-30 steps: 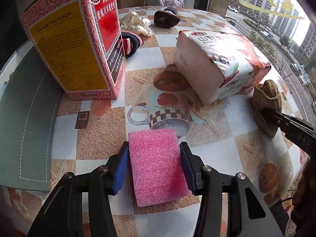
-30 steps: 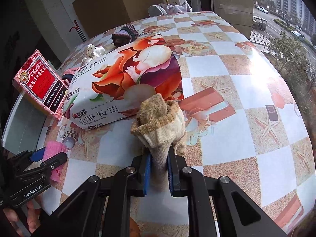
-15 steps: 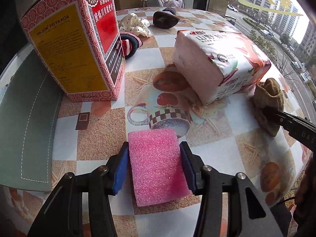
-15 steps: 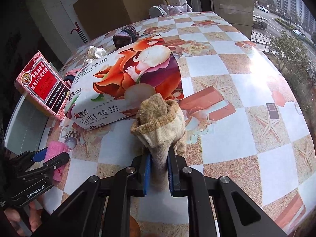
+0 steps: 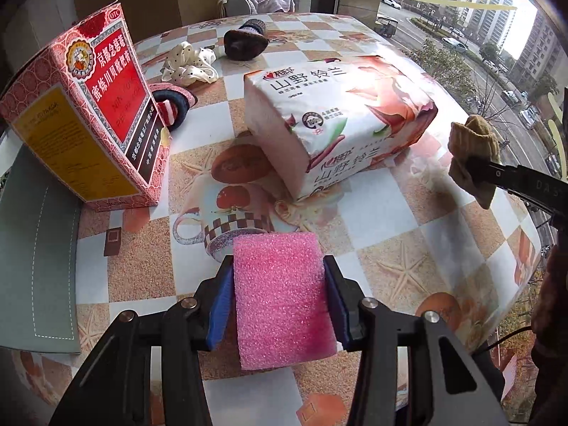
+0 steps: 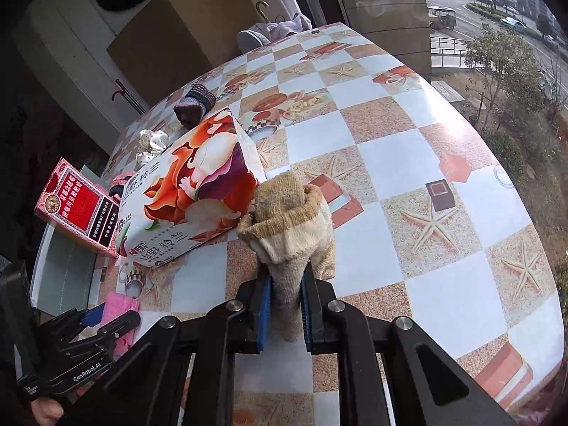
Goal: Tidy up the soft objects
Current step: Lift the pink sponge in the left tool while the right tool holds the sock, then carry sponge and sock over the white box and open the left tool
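My left gripper [image 5: 278,301] is shut on a pink sponge [image 5: 282,298] and holds it above the near part of the patterned table [image 5: 408,248]. My right gripper [image 6: 287,305] is shut on a rolled tan sock [image 6: 291,220], lifted above the table beside a tissue pack [image 6: 191,195]. The sock also shows in the left wrist view [image 5: 474,152], at the right, past the tissue pack [image 5: 340,120]. The sponge also shows in the right wrist view [image 6: 119,310], at the lower left.
A red and yellow medicine box [image 5: 81,131] stands at the left. Behind it lie a red-and-dark sock roll [image 5: 174,104], a white dotted cloth [image 5: 190,64] and a dark brown sock roll [image 5: 245,41]. A grey mat [image 5: 35,248] lies at the left edge.
Both grippers have risen with their loads. The sponge and the tan sock are now lifted off the table; the views are higher and tilted.
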Demonstrator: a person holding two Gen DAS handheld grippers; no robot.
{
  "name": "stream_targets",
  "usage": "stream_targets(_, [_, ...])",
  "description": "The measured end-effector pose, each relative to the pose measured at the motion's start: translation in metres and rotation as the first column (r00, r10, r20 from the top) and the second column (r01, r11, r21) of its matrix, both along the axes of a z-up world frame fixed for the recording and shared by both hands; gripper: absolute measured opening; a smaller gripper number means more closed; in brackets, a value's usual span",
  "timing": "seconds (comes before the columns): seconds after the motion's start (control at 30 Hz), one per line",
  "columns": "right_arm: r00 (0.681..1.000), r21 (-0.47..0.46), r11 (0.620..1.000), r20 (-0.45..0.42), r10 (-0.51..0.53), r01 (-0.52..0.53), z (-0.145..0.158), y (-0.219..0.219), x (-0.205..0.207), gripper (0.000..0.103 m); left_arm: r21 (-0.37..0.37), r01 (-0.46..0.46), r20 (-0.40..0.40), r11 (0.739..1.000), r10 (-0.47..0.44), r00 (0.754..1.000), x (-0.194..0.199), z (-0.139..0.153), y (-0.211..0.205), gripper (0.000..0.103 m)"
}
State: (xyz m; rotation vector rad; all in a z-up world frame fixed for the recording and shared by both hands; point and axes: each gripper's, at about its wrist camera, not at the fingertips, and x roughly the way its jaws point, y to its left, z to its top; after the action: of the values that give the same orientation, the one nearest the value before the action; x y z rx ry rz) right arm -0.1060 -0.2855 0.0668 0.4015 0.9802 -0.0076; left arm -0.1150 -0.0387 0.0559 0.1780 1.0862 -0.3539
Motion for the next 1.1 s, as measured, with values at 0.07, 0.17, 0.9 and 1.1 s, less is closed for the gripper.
stream_targets(0.07, [0.999, -0.002, 1.000, 0.013, -0.029, 0.030, 0.012, -0.012, 0.009, 0.016, -0.025, 0.046, 0.048, 0.999, -0.045, 0.998, 0.005, 0.022, -0.018, 0.051])
stream_targets(0.17, [0.998, -0.017, 1.000, 0.063, -0.015, 0.016, 0.037, -0.010, 0.028, 0.016, -0.081, 0.077, 0.081, 0.994, -0.070, 0.994, 0.027, 0.053, -0.036, 0.051])
stream_targets(0.9, [0.947, -0.012, 0.961, 0.169, 0.274, -0.276, 0.127, 0.120, 0.087, 0.016, -0.039, -0.122, 0.143, 0.992, 0.127, 0.982, 0.104, 0.139, 0.045, 0.051])
stream_targets(1.1, [0.929, -0.038, 0.946, 0.176, 0.325, -0.323, 0.141, 0.154, 0.096, 0.016, -0.045, -0.181, 0.144, 0.983, 0.185, 0.972, 0.113, 0.144, 0.084, 0.051])
